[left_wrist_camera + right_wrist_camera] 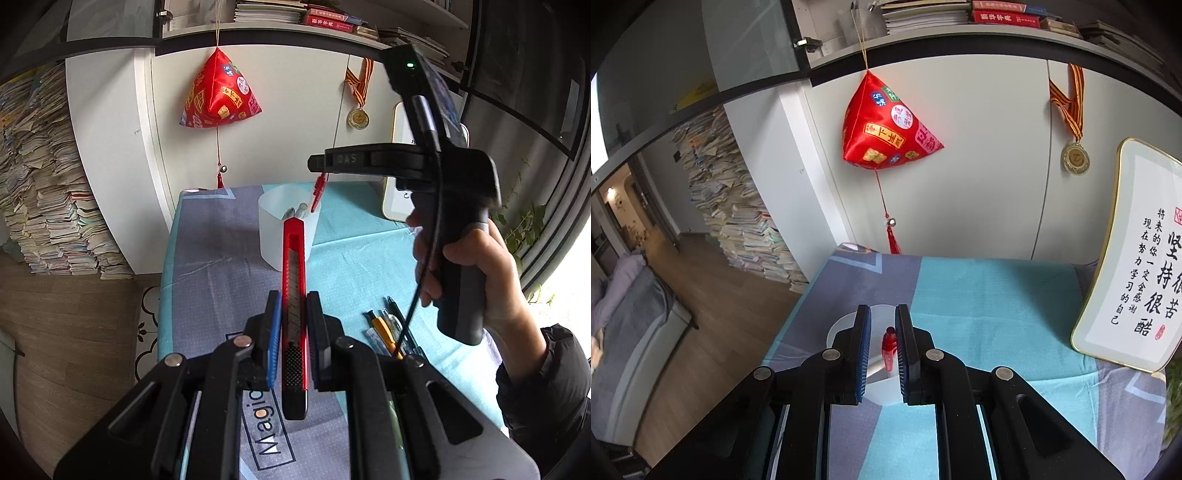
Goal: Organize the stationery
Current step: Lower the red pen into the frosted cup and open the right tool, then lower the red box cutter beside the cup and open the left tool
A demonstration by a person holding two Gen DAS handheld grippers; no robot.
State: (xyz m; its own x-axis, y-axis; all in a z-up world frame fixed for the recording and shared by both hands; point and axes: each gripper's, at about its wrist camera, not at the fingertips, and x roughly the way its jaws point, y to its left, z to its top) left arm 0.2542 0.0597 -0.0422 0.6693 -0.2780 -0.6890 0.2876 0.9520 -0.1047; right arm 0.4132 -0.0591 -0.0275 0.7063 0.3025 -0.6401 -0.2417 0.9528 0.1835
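Jaws clamp red utility knife (294, 295) lengthwise.

black grippers (291, 325) (blue pads (274, 332)), black sleeve (543, 384)

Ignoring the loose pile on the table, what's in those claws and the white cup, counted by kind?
Box cutter: 1, in the left gripper
Red pen: 1, in the right gripper
Grey pens in the cup: 2
Total: 4
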